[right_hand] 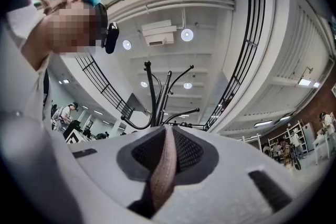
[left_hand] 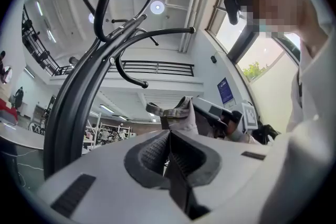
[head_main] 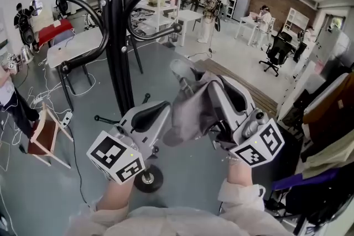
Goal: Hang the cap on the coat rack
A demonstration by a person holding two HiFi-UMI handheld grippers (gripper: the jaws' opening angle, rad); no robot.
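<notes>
A black coat rack (head_main: pixel 117 52) with curved hooks rises right in front of me; it also shows in the left gripper view (left_hand: pixel 73 97) and, far off, in the right gripper view (right_hand: pixel 157 97). The grey cap (head_main: pixel 191 105) hangs in the air just right of the pole, below the upper hooks. My right gripper (head_main: pixel 213 101) is shut on it, and a tan strip of the cap (right_hand: pixel 163 170) is pinched between its pads. My left gripper (head_main: pixel 150 116) sits beside the cap's left side with its jaws together (left_hand: pixel 169 147) and nothing between them. The cap (left_hand: pixel 181 113) shows just beyond them.
The rack's round base (head_main: pixel 148 178) stands on the grey floor by my feet. A wooden frame (head_main: pixel 47 135) leans at the left, white tables (head_main: pixel 182 16) stand behind, and clothes (head_main: pixel 332 119) hang at the right. An office chair (head_main: pixel 275 52) and several people are further back.
</notes>
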